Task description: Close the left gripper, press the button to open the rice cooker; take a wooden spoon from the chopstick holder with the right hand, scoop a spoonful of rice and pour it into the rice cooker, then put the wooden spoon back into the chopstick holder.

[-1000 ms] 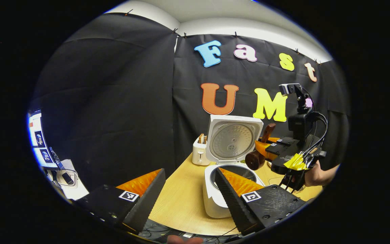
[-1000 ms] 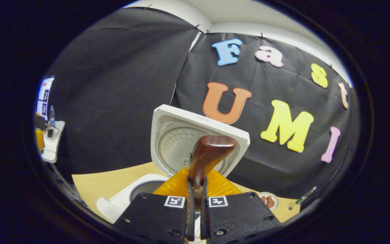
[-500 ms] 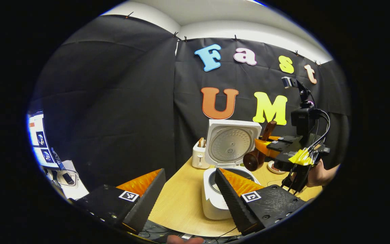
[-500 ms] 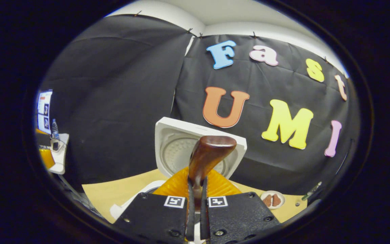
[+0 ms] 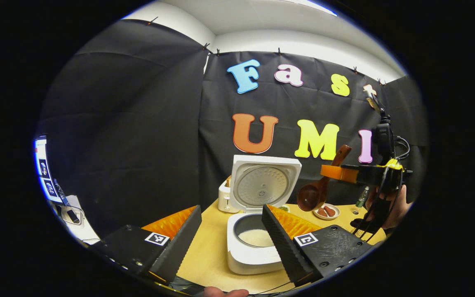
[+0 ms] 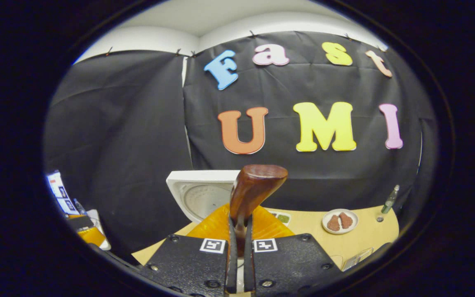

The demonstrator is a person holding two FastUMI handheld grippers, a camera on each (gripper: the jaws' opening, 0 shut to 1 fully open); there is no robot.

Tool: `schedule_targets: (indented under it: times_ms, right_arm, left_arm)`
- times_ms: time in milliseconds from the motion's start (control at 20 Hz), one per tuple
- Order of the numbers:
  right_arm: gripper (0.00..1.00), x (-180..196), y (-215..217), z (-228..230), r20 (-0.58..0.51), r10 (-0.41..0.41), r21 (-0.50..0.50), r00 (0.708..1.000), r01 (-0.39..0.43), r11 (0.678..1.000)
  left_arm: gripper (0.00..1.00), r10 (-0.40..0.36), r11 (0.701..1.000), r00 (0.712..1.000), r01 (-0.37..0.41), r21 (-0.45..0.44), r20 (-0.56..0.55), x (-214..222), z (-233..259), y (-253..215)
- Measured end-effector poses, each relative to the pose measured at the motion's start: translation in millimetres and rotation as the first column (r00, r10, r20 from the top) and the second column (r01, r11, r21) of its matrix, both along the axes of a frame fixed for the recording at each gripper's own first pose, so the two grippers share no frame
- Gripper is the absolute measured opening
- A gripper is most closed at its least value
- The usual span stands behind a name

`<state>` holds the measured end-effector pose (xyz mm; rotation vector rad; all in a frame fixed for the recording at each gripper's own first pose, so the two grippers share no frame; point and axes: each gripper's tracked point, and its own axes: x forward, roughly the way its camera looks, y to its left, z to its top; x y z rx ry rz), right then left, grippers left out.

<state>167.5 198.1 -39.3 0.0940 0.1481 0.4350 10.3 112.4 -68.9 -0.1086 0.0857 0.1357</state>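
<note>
My right gripper has swung up and away from the cooker, jaws clamped on the spoon. Rice now lies in the pot near the bench's front edge, so returning the spoon remains. My left gripper hangs open.

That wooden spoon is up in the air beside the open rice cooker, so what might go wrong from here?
The right gripper pinches the wooden spoon by its thin handle, bowl hanging low, so it could twist or slip on the way back to the holder. The spoon hangs above the small plate, which a careless swing might knock. The rice cooker has its lid up, with rice in the pot, so a low pass could clip the lid.
</note>
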Motion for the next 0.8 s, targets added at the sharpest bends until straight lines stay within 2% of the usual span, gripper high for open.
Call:
schedule_targets:
  times_ms: [150, 400, 600, 800]
  right_arm:
    - [0.12, -4, -54, 9, -0.037, -0.067, 0.08, 0.997, 0.07, 0.994]
    - [0.11, -7, -157, 9, -0.044, -0.22, 0.097, 0.974, 0.223, 0.97]
    - [0.11, -10, -236, -10, -0.097, -0.333, 0.111, 0.938, 0.343, 0.933]
    - [0.11, -13, -305, -41, -0.18, -0.423, 0.121, 0.888, 0.447, 0.886]
  left_arm:
    - [0.94, -0.028, 1.0, 1.0, 0.027, 0.003, 0.009, 12, 6, -18]
    - [0.95, -0.086, 0.996, 0.996, 0.086, 0.011, -0.006, 34, 9, -55]
    - [0.95, -0.114, 0.993, 0.994, 0.114, 0.012, 0.006, 49, 18, -79]
    - [0.94, -0.11, 0.994, 0.994, 0.11, 0.004, -0.008, 66, 20, -90]
